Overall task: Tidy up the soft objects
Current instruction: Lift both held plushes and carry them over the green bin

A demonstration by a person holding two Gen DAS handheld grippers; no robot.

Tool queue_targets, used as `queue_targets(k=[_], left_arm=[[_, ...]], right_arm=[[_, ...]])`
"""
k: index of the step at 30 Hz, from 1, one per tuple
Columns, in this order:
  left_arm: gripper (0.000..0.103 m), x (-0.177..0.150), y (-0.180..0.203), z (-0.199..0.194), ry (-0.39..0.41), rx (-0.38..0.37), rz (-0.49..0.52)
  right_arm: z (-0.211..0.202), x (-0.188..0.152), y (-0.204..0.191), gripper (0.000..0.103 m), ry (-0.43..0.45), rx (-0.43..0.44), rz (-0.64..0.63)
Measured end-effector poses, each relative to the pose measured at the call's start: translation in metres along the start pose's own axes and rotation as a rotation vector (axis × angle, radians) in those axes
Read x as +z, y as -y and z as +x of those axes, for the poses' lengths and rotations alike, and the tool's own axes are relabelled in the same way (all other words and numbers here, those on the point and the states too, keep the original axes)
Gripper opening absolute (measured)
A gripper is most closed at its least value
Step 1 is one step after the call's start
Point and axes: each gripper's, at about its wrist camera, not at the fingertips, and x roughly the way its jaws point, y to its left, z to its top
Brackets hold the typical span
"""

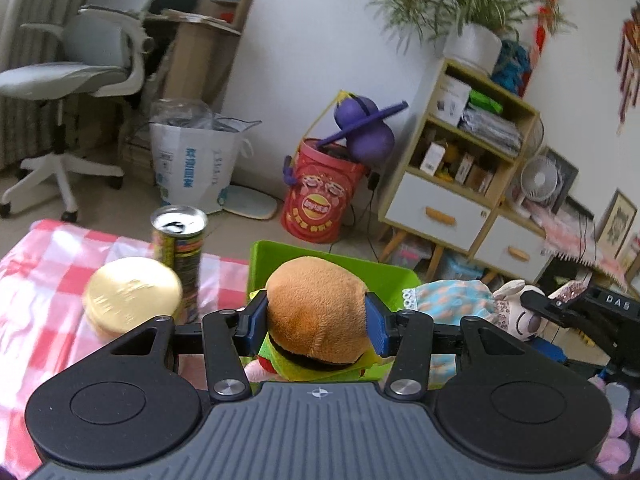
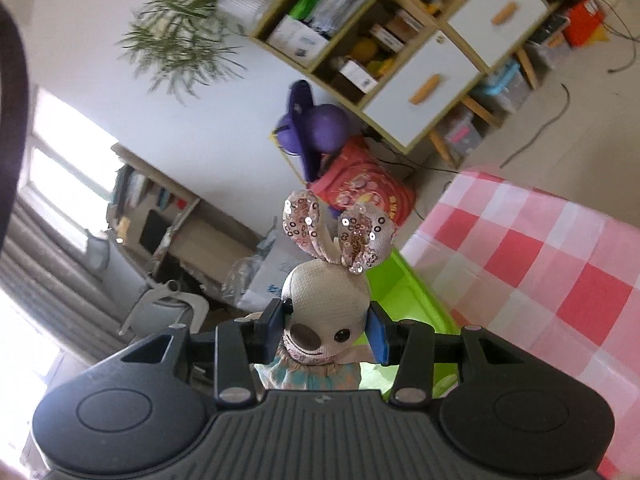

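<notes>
A plush hamburger toy with a tan bun, dark patty and green lettuce layers (image 1: 316, 316) is pinched at its bun by the left tongs (image 1: 316, 320), and it is held above the near wall of a bright green plastic bin (image 1: 384, 276). A beige knitted rabbit doll with sequinned ears and a blue patterned dress (image 2: 326, 308) is pinched at the head by the right tongs (image 2: 326, 330), just right of the hamburger and over the same bin; its body cannot be seen below the tongs. The bin stands on a table covered by a pink and white checked cloth (image 1: 48, 280), where a round gold-lidded tin (image 1: 134, 294) and an opened printed drink can (image 1: 180, 252) are set to the left. For a clean drop, each toy would best be carried well inside the bin walls and lowered before the tongs are spread, one toy at a time, so that neither bounces out or catches on the rim.
</notes>
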Motion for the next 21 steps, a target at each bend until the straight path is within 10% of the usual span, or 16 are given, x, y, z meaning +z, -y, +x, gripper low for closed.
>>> queue_targets(k=[21], left_arm=[[0.054, -0.02, 0.003, 0.092, -0.155, 0.02, 0.133]], right_arm=[[0.071, -0.04, 0.001, 0.02, -0.118, -0.155, -0.327]])
